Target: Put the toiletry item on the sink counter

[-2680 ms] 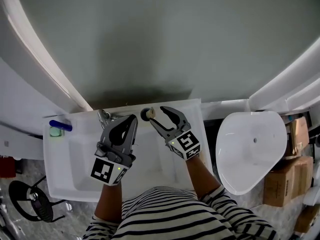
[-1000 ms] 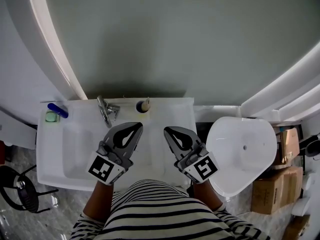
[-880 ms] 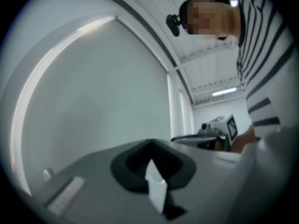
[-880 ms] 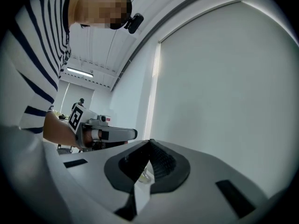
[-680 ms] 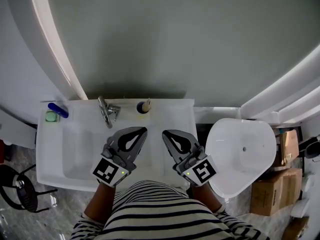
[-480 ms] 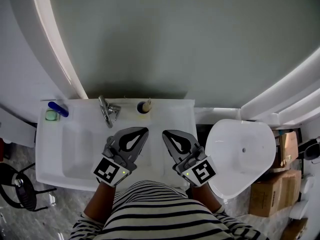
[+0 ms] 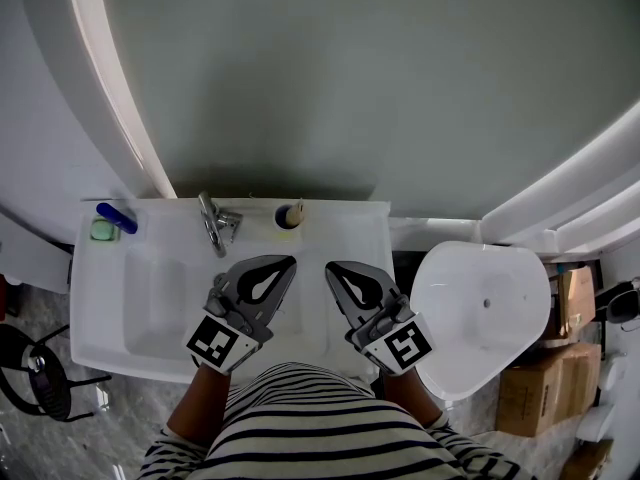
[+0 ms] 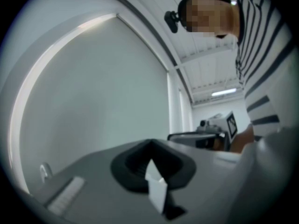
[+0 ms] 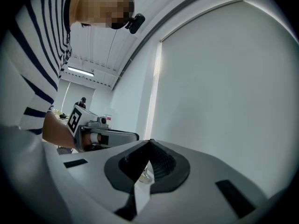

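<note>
The toiletry item [image 7: 289,214], a small dark round base with a cream top, stands on the back ledge of the white sink counter [image 7: 360,223], just right of the faucet [image 7: 215,224]. My left gripper [image 7: 289,261] and right gripper [image 7: 331,267] hover side by side over the basin, well short of the item, tips pointing toward the wall. Both are shut with nothing between the jaws. In the left gripper view the left gripper [image 8: 149,142] shows closed tips against the grey wall. The right gripper [image 9: 150,142] looks the same in its own view.
A blue tube [image 7: 116,217] and a green soap [image 7: 103,232] lie at the counter's back left corner. A white toilet bowl [image 7: 490,308] stands right of the sink, with cardboard boxes [image 7: 545,393] beyond it. A black chair [image 7: 40,380] is at the lower left.
The right gripper has drawn back from the toiletry item, which stays on the ledge. Over the last second both grippers shifted slightly toward each other.
</note>
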